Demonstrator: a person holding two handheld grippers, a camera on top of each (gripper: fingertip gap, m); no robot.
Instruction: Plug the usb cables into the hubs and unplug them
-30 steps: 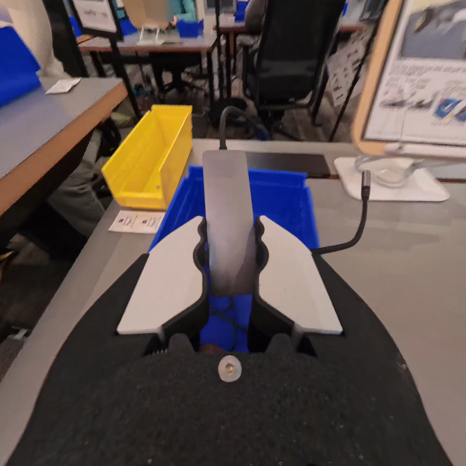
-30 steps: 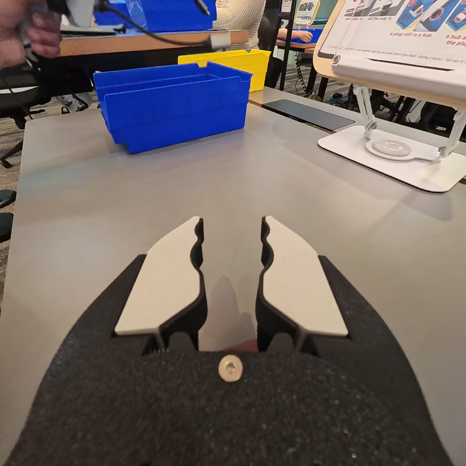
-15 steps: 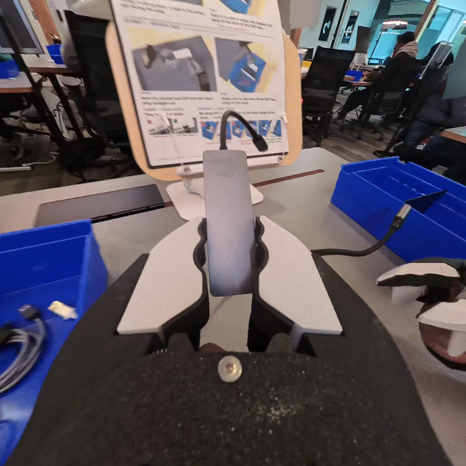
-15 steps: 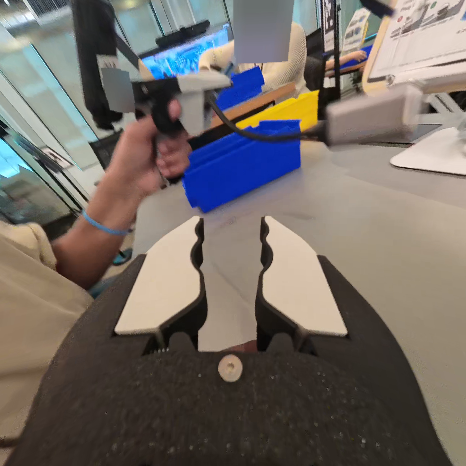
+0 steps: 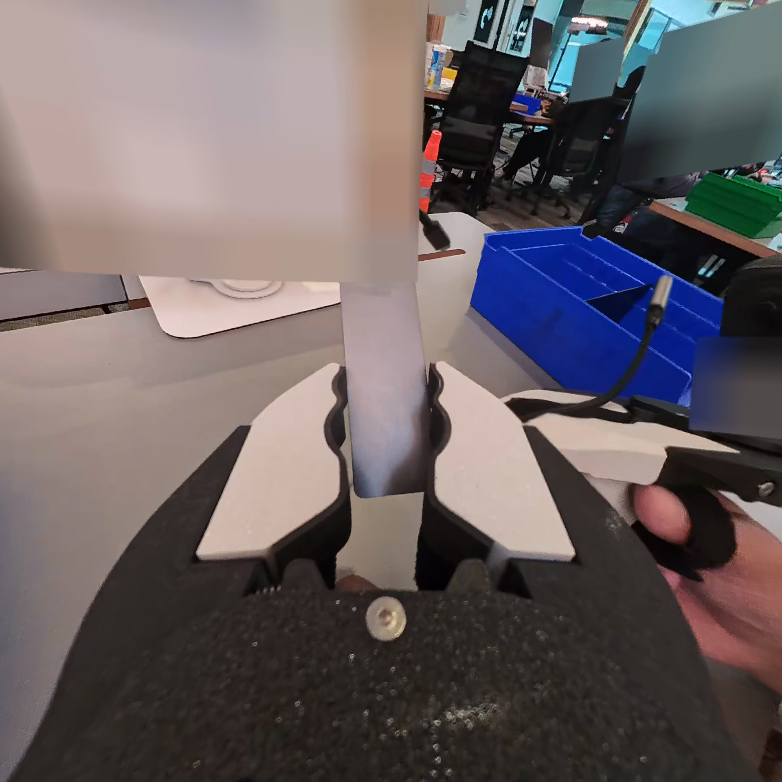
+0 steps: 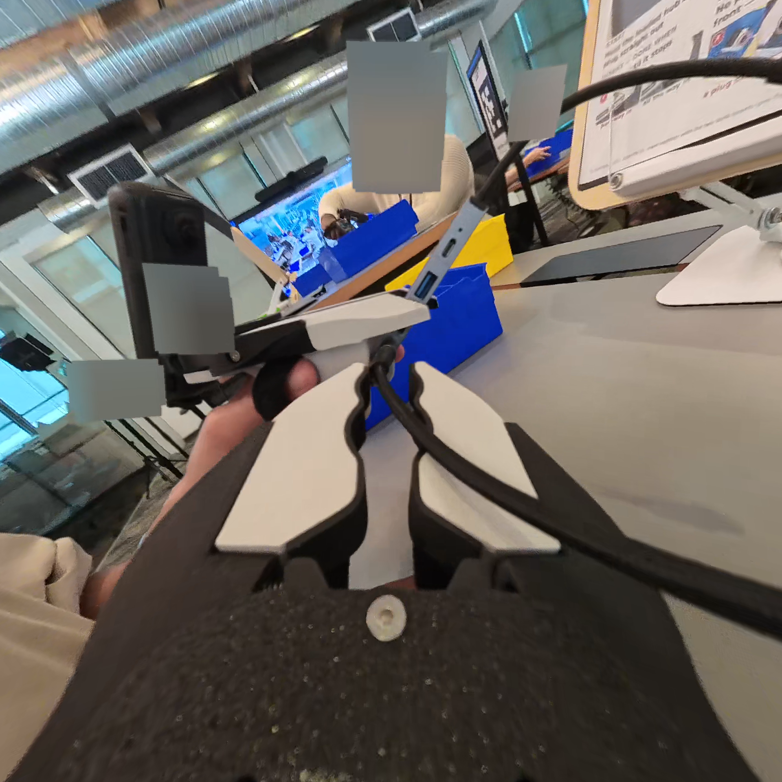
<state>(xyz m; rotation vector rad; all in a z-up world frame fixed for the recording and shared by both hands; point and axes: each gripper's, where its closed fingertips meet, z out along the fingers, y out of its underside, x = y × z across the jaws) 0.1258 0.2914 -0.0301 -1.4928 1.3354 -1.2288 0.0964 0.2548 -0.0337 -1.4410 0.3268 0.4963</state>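
In the left wrist view the left gripper (image 5: pixel 386 427) fills the lower half of the frame, its two white fingers (image 5: pixel 292 457) clamped against the long edges of a flat grey hub (image 5: pixel 383 406) that stands up the middle of the picture, its far end lost behind a blurred patch. Below and around it lies the grey desk (image 5: pixel 127 402), with the white base of a stand (image 5: pixel 237 309) in the upper middle. A blue bin (image 5: pixel 584 321) sits on the desk at the centre right, and a black cable (image 5: pixel 630 372) curves up in front of it to a metal-sleeved plug (image 5: pixel 660 292) that hangs free in the air. The right gripper shows at the right edge of this frame, with a hand (image 5: pixel 728 592) on its trigger. In the right wrist view the right gripper (image 6: pixel 387 397) occupies the lower centre with a gap between its fingers; the black cable (image 6: pixel 486 478) runs through that gap and off over the right finger toward the lower right, and whether the fingers touch it cannot be told. Just beyond the fingertips, at mid-frame, the left gripper (image 6: pixel 372 317) holds the hub (image 6: pixel 448 254) tilted up to the right, its side ports facing the camera. Another blue bin (image 6: pixel 457 330) stands on the desk behind it, a yellow bin (image 6: pixel 486 245) farther back, and a printed sheet on a stand (image 6: pixel 677 106) in the upper right.
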